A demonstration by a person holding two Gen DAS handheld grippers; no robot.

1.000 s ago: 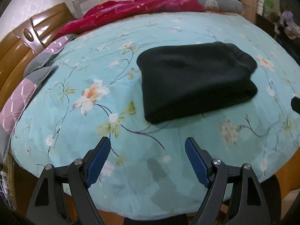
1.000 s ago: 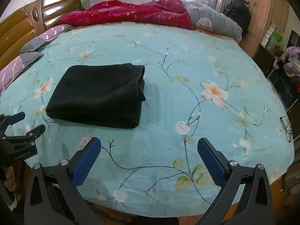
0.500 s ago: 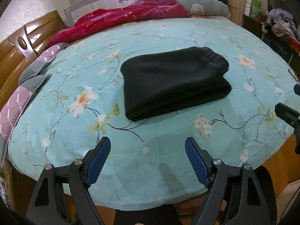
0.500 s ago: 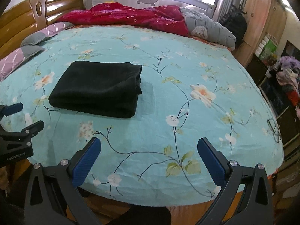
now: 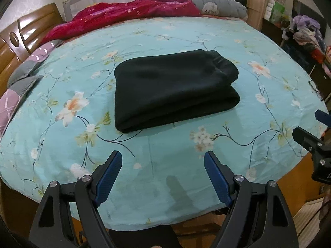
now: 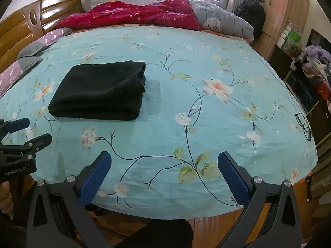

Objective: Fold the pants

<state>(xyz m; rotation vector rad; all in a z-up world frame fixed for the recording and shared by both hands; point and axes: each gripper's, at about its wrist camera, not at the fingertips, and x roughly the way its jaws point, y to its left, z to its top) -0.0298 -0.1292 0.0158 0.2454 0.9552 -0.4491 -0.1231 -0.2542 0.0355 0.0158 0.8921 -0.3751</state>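
Note:
Black pants (image 5: 171,88) lie folded into a thick rectangle on the teal floral bedsheet (image 5: 186,37); they also show at the left in the right wrist view (image 6: 99,91). My left gripper (image 5: 163,169) is open and empty, held over the bed's near edge, well short of the pants. My right gripper (image 6: 164,169) is open and empty, to the right of the pants near the bed's front edge. Each gripper shows at the edge of the other's view: the right one (image 5: 312,132), the left one (image 6: 22,132).
A red quilt (image 6: 134,14) and a grey pillow (image 6: 225,22) lie at the far side. Patterned pillows (image 5: 18,88) and a wooden headboard (image 6: 24,24) are on the left. Eyeglasses (image 6: 304,126) lie at the bed's right edge. Clutter (image 6: 316,68) stands right.
Both grippers have pulled back and away from the bed; the pants look smaller and farther. The pants have not moved. Both grippers stay open.

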